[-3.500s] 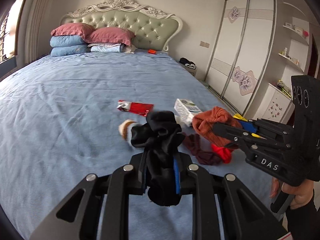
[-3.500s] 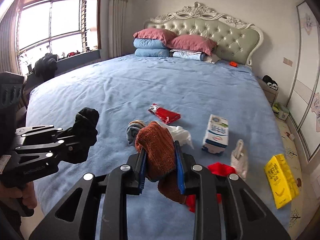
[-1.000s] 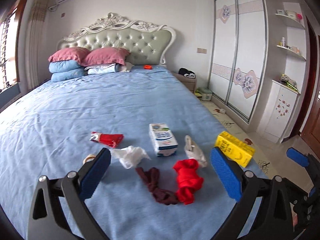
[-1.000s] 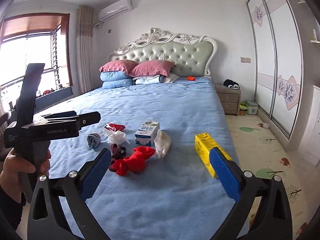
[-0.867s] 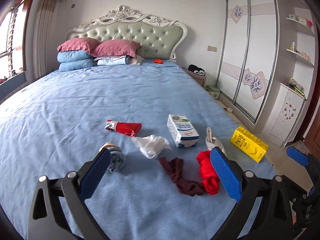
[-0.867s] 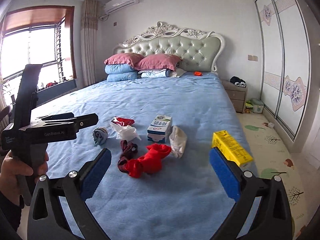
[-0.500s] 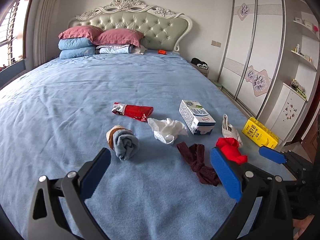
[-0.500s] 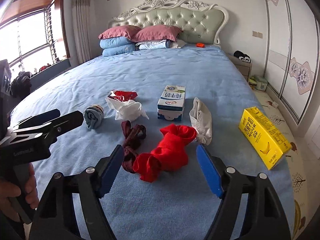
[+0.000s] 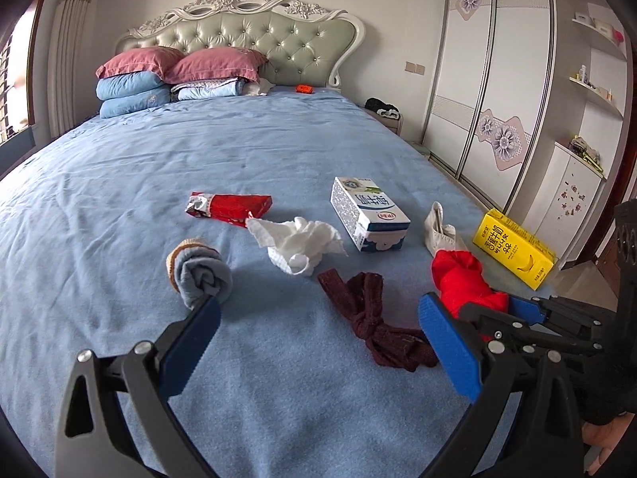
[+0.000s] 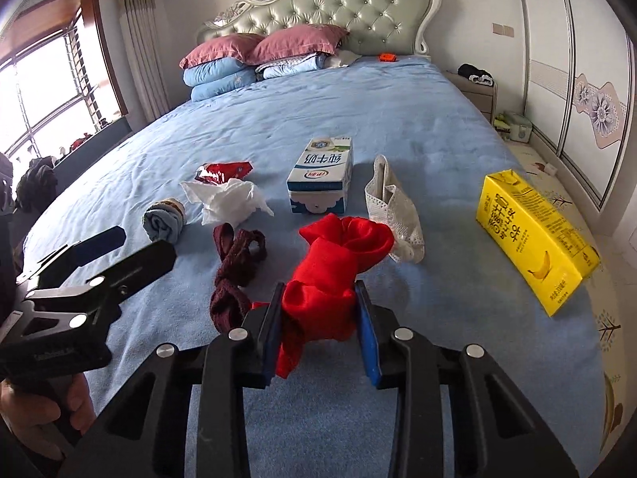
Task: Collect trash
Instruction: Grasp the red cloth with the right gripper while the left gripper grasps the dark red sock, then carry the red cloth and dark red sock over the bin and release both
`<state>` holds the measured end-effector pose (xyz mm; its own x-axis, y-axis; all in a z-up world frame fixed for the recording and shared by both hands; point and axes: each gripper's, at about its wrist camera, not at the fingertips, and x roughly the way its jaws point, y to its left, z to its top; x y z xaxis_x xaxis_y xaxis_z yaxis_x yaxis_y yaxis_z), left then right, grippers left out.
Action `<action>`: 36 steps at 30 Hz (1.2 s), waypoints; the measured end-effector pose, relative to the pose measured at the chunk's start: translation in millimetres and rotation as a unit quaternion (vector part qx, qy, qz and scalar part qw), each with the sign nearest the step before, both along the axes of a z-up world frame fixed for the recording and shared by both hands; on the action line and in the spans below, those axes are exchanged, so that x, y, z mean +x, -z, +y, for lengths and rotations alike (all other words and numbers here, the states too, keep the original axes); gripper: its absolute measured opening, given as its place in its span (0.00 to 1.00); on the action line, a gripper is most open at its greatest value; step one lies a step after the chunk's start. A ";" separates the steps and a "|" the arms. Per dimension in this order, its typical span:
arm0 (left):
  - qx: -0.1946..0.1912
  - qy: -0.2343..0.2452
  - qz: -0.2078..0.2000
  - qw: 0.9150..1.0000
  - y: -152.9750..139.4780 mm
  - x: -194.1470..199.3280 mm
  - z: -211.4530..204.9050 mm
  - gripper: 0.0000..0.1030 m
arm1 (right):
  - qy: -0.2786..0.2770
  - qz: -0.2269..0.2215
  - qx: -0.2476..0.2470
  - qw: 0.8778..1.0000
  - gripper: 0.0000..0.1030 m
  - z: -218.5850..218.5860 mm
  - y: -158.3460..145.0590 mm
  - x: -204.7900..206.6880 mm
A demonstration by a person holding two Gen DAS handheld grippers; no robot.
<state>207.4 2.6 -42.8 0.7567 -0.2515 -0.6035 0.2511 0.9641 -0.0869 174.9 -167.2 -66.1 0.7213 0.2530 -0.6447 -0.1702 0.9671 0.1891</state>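
Both tongs have been lowered toward the bed (image 9: 278,151). Right tongs (image 10: 318,318), previously wide, are closing on the red cloth (image 10: 338,255) between them; left tongs (image 9: 314,338) are kept wide, the maroon sock (image 9: 370,318) lying between.

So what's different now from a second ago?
Both grippers have come down closer to the bed. The right gripper, wide open before, is closing around the red sock, its pads against it. The left gripper stays open and empty. The cartons, tissue and other socks haven't moved.
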 end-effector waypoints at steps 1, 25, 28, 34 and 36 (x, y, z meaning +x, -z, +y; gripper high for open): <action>0.003 0.005 0.002 1.000 1.2 0.6 -5.8 0.96 | 0.000 -0.007 0.005 1.000 0.32 -5.0 -2.9 -4.3; -0.001 0.032 0.064 0.997 13.7 8.2 -64.6 0.22 | -0.008 -0.057 0.056 0.997 0.32 -66.8 -29.6 -50.0; -0.003 0.050 0.024 0.998 -10.8 -10.7 -78.8 0.22 | -0.003 -0.072 0.059 0.996 0.32 -76.8 -38.2 -58.9; -0.012 0.101 -0.031 0.994 -50.4 -41.0 -127.9 0.22 | 0.024 -0.113 0.057 0.992 0.32 -113.2 -60.6 -89.0; -0.010 0.123 -0.038 0.992 -56.8 -47.4 -151.4 0.22 | 0.038 -0.130 0.051 0.990 0.32 -130.1 -68.1 -102.0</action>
